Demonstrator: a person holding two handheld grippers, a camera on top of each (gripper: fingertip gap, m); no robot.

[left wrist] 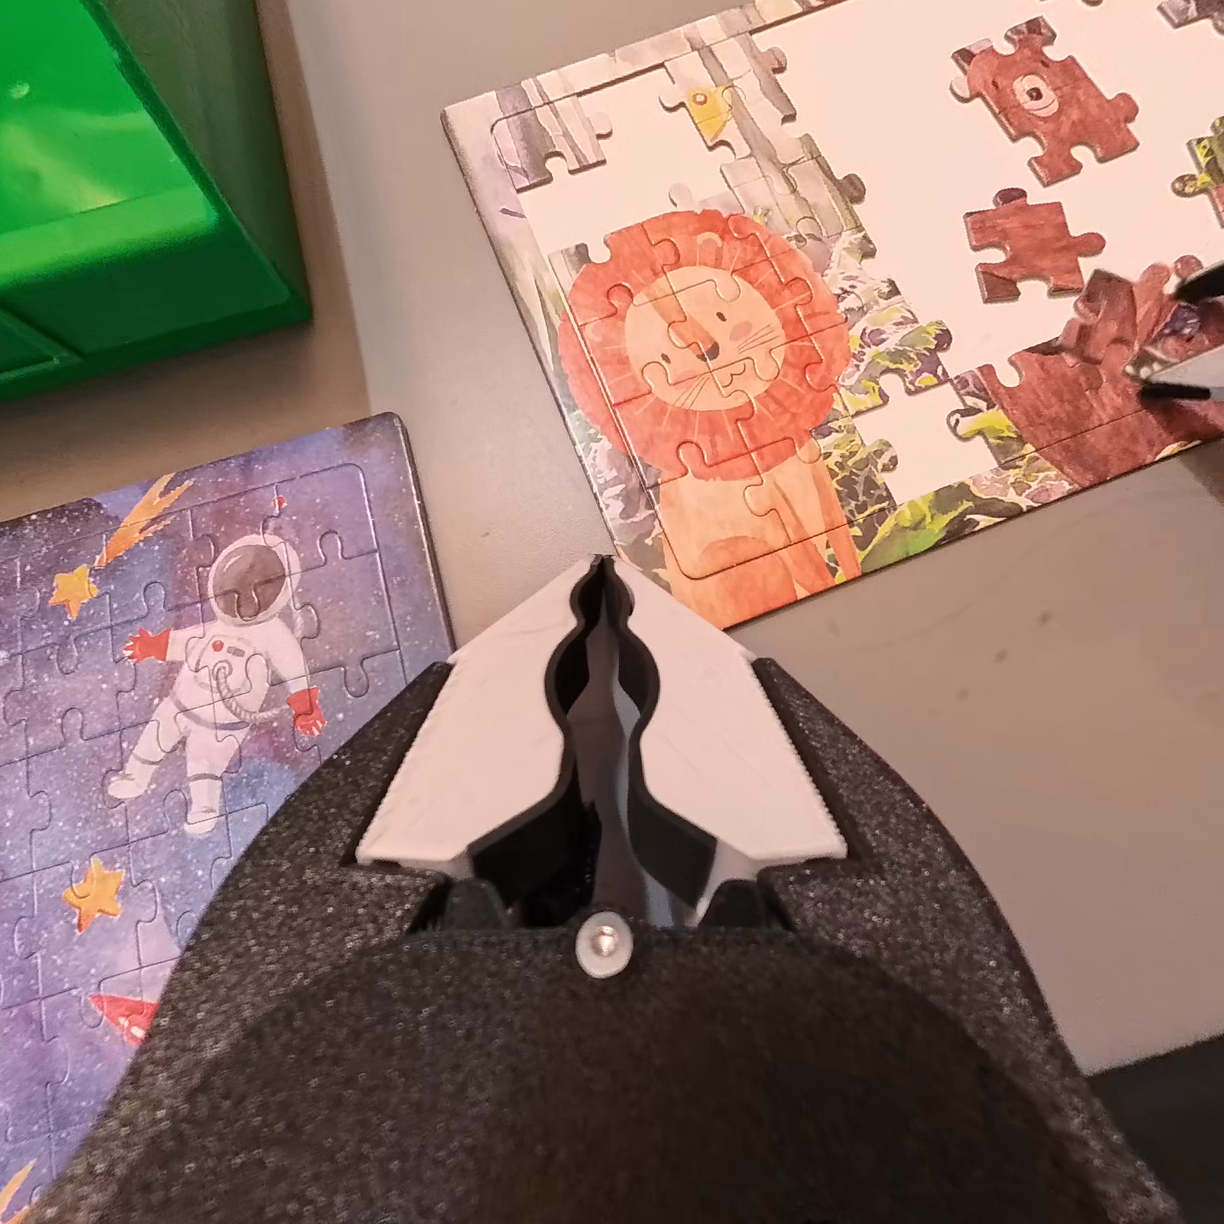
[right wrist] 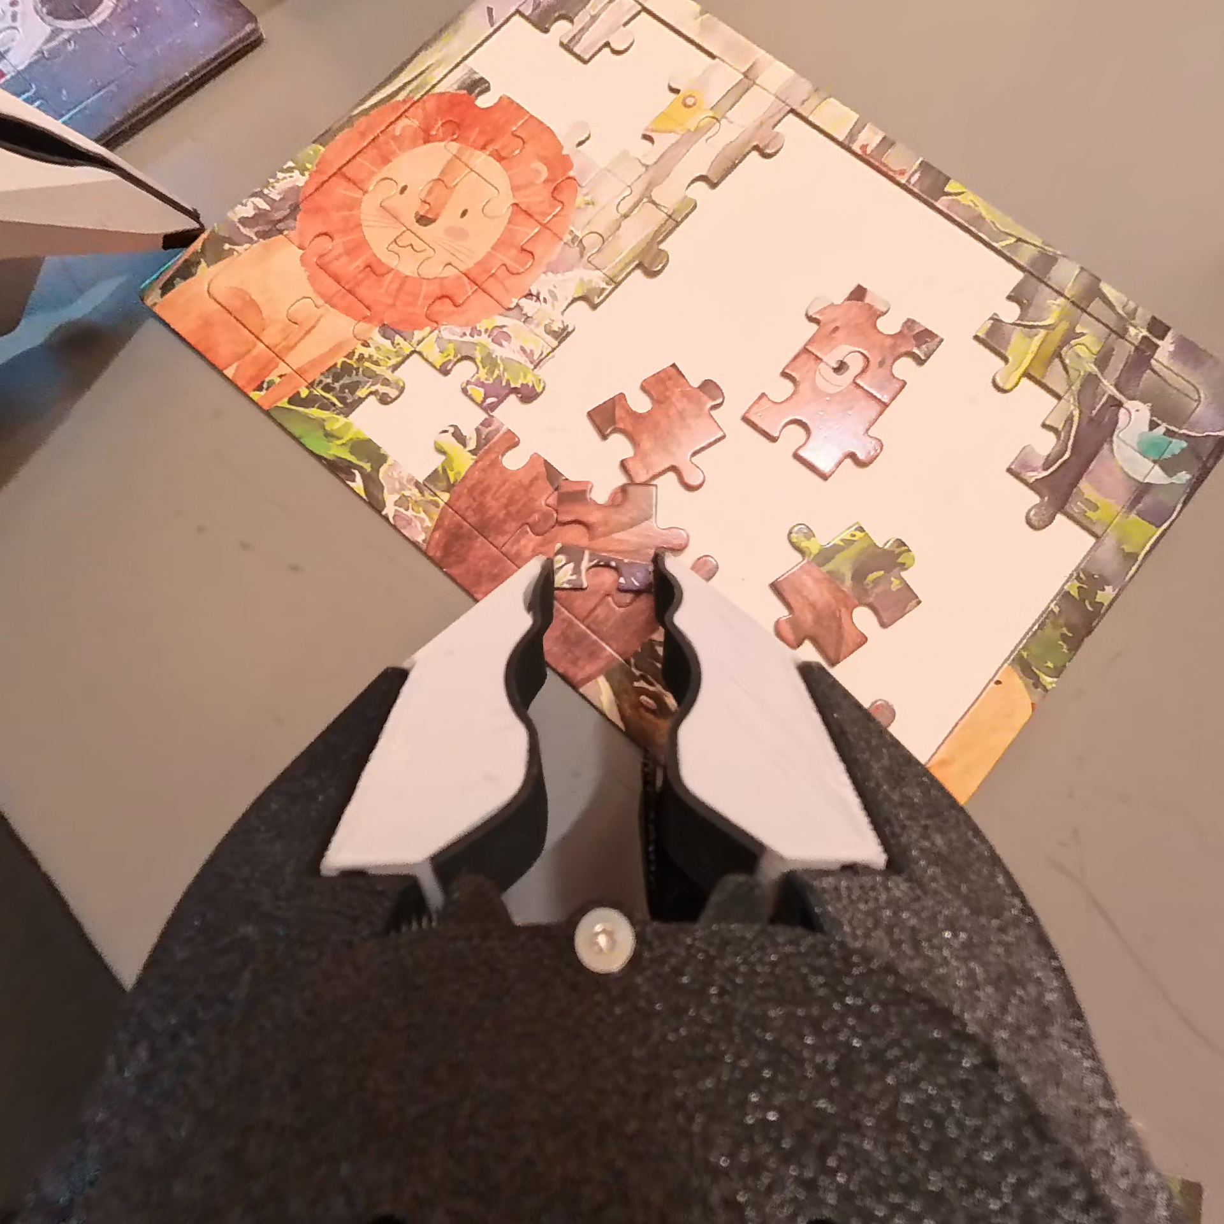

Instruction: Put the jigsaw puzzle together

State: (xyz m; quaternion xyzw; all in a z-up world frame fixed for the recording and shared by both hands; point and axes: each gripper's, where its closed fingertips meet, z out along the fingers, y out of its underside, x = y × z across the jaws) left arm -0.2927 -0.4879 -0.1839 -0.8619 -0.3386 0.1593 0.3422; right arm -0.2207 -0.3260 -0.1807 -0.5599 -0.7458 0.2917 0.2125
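Right gripper (right wrist: 606, 563) clamped on brown-and-purple cardboard jigsaw piece (right wrist: 612, 523), tilted, long axis crosswise between fingers, over near edge of lion-picture puzzle board (right wrist: 762, 218). Left gripper (left wrist: 604, 569) closed, empty, above grey table (left wrist: 960, 762) beside board's lion corner

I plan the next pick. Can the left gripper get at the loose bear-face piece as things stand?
Probably yes: the left gripper is shut and empty beside the board, and the bear-face piece lies uncovered on bare white tray.
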